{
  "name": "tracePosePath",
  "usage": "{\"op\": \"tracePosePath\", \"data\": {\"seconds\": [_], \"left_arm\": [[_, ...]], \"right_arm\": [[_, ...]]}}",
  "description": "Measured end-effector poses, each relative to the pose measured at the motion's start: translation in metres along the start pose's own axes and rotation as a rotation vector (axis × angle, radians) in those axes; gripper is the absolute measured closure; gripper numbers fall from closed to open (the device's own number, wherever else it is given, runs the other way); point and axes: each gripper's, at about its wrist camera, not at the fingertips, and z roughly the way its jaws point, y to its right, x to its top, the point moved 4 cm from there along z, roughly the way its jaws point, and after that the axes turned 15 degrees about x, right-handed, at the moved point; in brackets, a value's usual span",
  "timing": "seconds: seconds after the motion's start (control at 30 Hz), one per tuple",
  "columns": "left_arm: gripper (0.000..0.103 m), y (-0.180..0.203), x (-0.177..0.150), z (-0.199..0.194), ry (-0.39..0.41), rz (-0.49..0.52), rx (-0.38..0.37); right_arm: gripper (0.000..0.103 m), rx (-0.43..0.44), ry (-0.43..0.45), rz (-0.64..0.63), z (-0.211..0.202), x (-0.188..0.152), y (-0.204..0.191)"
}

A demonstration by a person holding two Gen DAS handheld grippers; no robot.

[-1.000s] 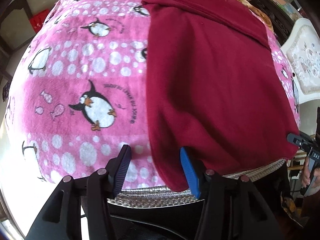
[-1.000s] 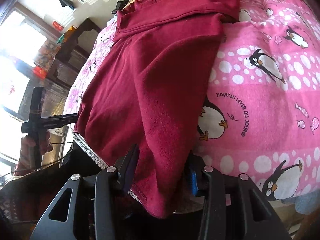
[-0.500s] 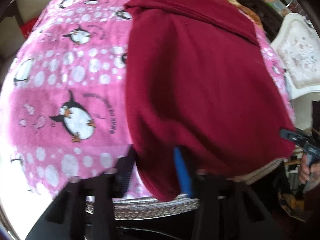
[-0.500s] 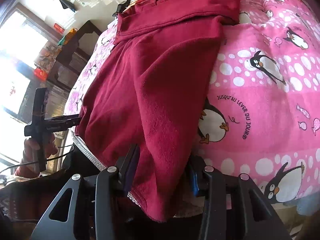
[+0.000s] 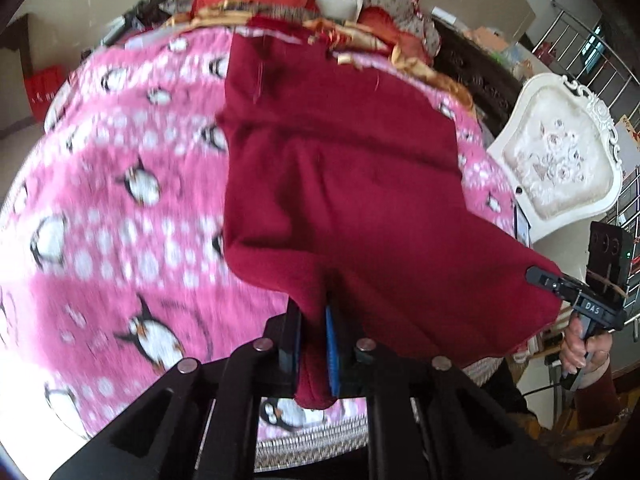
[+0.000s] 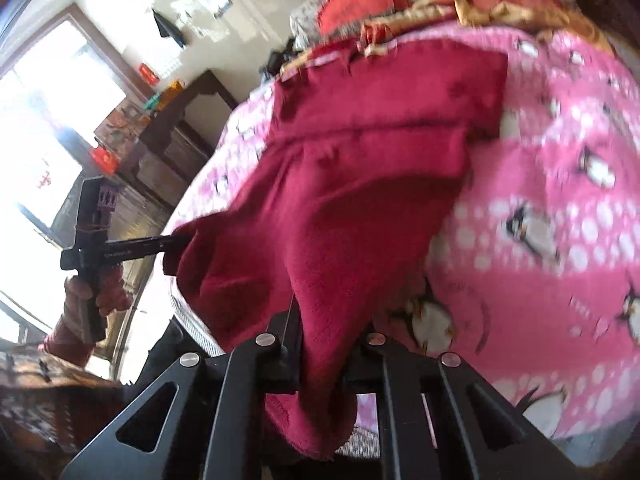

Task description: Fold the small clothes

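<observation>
Both near corners of the dark red garment [image 5: 340,184] pinched and raised off the pink penguin blanket [image 5: 120,208] on the bed: left gripper [image 5: 314,344] clenched on one, right gripper [image 6: 320,360] clenched on the other. Far end lying flat straight ahead of both jaws, so likely a forward fold along that length

Pink penguin blanket [image 5: 120,208] (white ornate chair [image 5: 560,160] beside).
</observation>
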Motion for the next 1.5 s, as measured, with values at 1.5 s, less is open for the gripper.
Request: {"op": "tracePosePath", "data": {"seconds": [1.5], "left_arm": [[0.093,-0.012,0.251,0.085,0.241,-0.083,0.284]], "right_arm": [[0.103,-0.207,0.239,0.006,0.045,0.238,0.095]]}}
